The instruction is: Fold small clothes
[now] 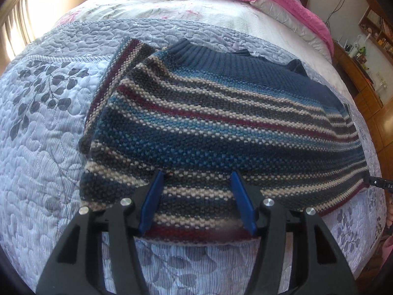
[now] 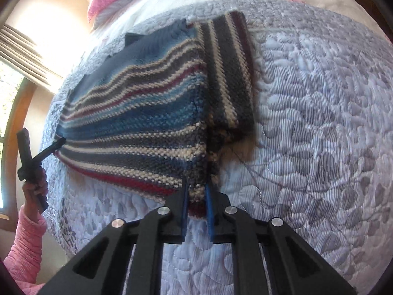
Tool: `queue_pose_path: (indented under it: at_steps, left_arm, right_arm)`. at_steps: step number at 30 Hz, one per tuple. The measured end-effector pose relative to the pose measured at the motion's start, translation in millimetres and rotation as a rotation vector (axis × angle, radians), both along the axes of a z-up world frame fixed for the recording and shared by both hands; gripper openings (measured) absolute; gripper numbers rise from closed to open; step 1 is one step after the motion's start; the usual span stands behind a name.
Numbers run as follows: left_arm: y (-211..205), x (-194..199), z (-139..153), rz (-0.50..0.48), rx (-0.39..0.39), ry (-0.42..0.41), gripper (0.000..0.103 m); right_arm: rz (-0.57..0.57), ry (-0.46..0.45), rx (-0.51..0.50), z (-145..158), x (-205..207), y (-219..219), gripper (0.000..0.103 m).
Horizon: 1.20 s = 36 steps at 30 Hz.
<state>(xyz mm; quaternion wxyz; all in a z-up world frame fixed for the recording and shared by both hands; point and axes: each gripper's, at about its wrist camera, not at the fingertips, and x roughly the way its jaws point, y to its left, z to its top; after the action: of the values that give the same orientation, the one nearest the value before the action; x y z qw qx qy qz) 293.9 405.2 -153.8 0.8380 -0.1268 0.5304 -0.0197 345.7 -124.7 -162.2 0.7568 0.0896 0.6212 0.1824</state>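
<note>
Quilted bed (image 1: 49, 127) — striped sweater (image 1: 208, 127) lying on it.

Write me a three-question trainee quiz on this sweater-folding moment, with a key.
1. True or false: the left gripper is shut on the striped knit sweater.
2. What does the right gripper pinch? A) a pink pillow B) the sweater's lower edge C) only the bed cover
3. Fill in: the sweater lies on a quilted, leaf-patterned ___.

Key: 1 false, its jaws stand open over the hem. 2 B. 3 bedspread.
</note>
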Motion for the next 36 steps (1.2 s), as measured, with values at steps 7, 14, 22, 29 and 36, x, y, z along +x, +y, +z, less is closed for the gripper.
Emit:
queue_pose_path:
  at_steps: [7,14,22,29,36]
  left_arm:
    - [3.1,0.1,2.9,-0.004,-0.011,0.005,0.057]
    - [-14.2,21.4,38.2,-0.020,-0.045,-0.068,0.063]
    - [-29.9,50.9,17.5,-0.021,-0.041,-0.020,0.063]
    - [-24.5,53.8,5.9,-0.016,-0.054,-0.007,0.063]
    - [-26.7,54.0,1.9,-0.026,-0.033,-0.017,0.064]
  right_arm:
    - [0.031,-0.042,-0.002,9.8,-2.3,1.6,0.027]
    - [0.004,-0.112,0.011,45.0,53.9,12.9,0.039]
    - [-0.032,-0.052,0.014,18.1,101.4,22.9,0.015]
    - [-0.094,-0.056,-0.060,9.2,102.9,-2.1,0.000]
    - [-0.129,-0.057,0.008,0.4,90.8,-25.2,0.003]
